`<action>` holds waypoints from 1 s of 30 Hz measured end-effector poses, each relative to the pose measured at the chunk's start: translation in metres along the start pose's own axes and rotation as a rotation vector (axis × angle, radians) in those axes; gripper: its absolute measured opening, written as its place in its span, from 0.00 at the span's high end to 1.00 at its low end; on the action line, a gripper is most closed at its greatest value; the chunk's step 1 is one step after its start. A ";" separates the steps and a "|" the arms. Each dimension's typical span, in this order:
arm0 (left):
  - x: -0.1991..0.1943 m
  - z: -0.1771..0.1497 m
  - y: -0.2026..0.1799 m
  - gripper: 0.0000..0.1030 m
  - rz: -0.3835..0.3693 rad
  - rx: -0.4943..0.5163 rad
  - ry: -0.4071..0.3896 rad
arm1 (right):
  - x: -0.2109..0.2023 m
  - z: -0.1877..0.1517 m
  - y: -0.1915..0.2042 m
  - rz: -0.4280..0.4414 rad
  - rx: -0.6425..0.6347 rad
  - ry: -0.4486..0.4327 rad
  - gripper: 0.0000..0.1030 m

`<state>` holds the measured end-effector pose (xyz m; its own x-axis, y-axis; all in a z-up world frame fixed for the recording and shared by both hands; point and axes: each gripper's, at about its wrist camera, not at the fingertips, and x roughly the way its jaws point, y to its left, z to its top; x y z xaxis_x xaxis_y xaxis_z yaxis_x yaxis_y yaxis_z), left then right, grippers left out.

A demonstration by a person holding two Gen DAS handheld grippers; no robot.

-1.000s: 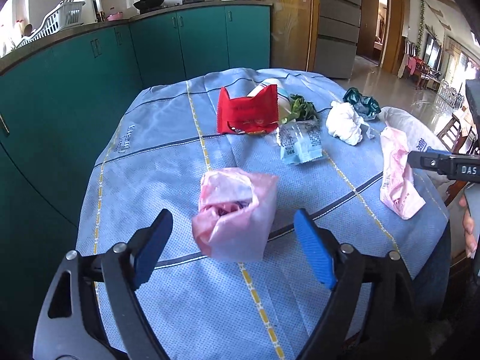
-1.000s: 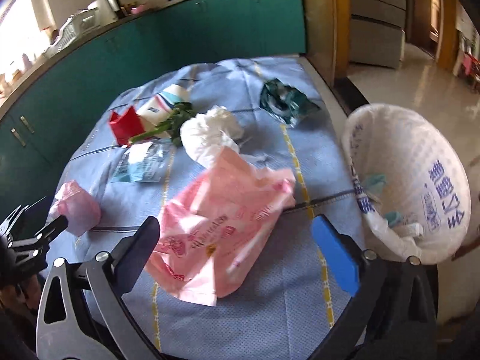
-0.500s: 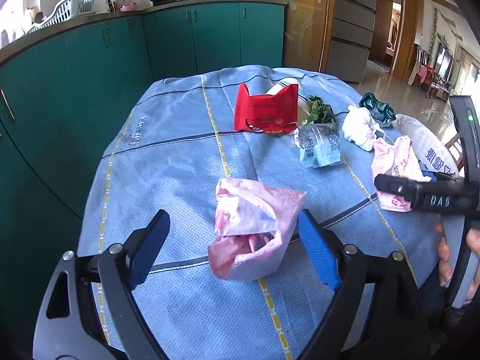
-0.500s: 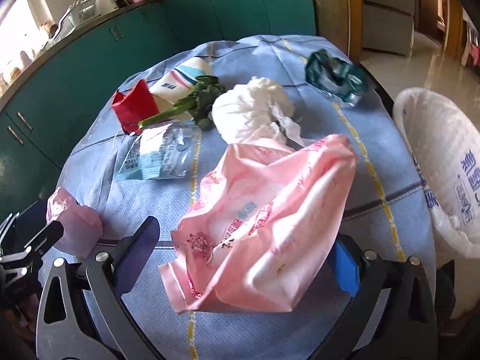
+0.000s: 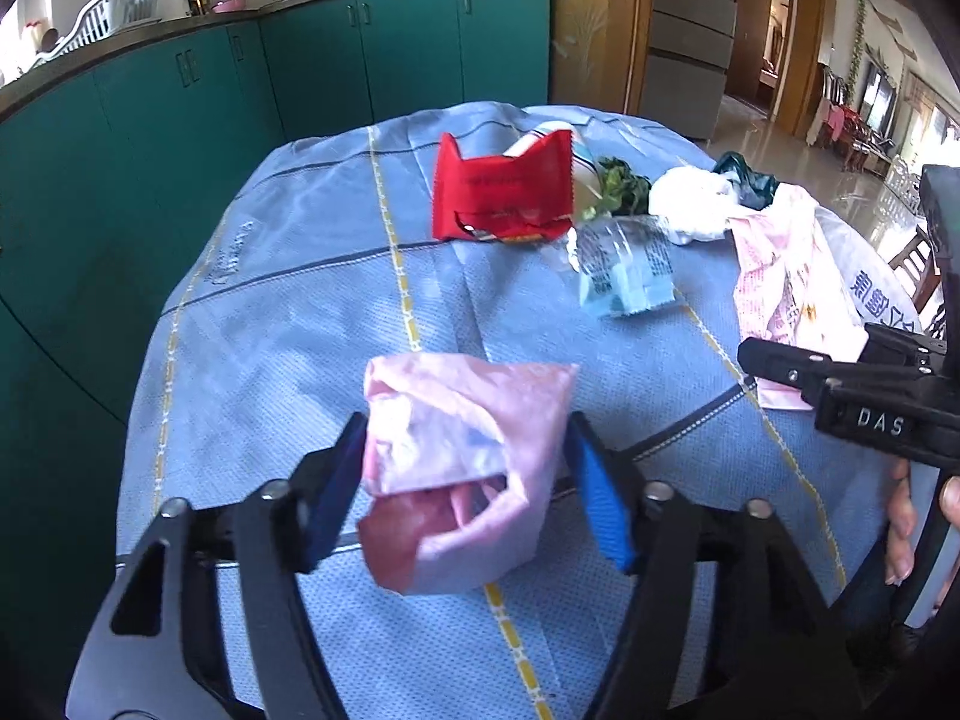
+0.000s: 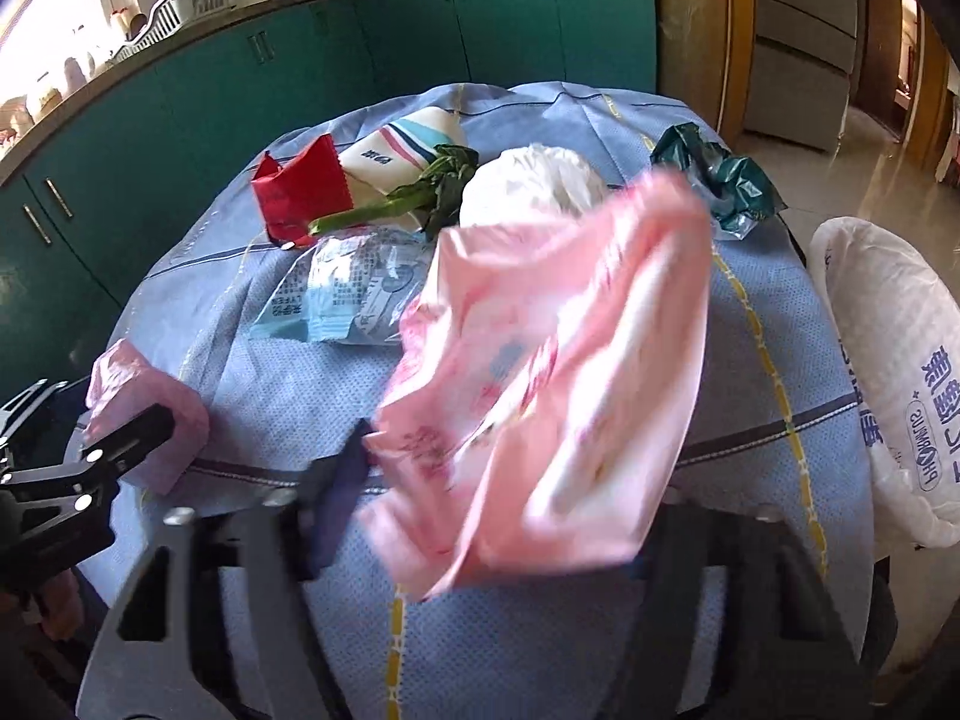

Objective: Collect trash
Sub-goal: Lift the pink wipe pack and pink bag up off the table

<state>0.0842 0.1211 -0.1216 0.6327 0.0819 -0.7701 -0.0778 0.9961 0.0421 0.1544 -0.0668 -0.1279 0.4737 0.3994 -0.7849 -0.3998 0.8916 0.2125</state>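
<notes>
Squeezing my left fingers (image 5: 462,480) on the crumpled pink bag (image 5: 462,456) and my right fingers (image 6: 480,480) on the flat pink bag (image 6: 552,360), I carry both toward the white sack (image 6: 888,360) right of them.

Bright daylight, fisheye warp, motion blur

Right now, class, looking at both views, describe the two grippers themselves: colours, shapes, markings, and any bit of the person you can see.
The left gripper has a black, angular frame with triangular cut-outs, silver pivot bolts and flat blue pads inside its fingers. The right gripper has the same black frame; its side carries white letters "DAS". Bare fingers show beside it; no sleeve or cable is visible.
</notes>
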 end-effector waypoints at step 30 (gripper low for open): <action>-0.021 0.003 -0.029 0.41 -0.014 0.068 -0.047 | -0.041 -0.027 -0.056 -0.119 0.044 -0.011 0.21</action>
<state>0.0755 0.0901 -0.1047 0.6688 0.0683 -0.7403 -0.0172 0.9969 0.0765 0.1363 -0.1392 -0.1231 0.5245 0.2925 -0.7996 -0.3059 0.9412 0.1437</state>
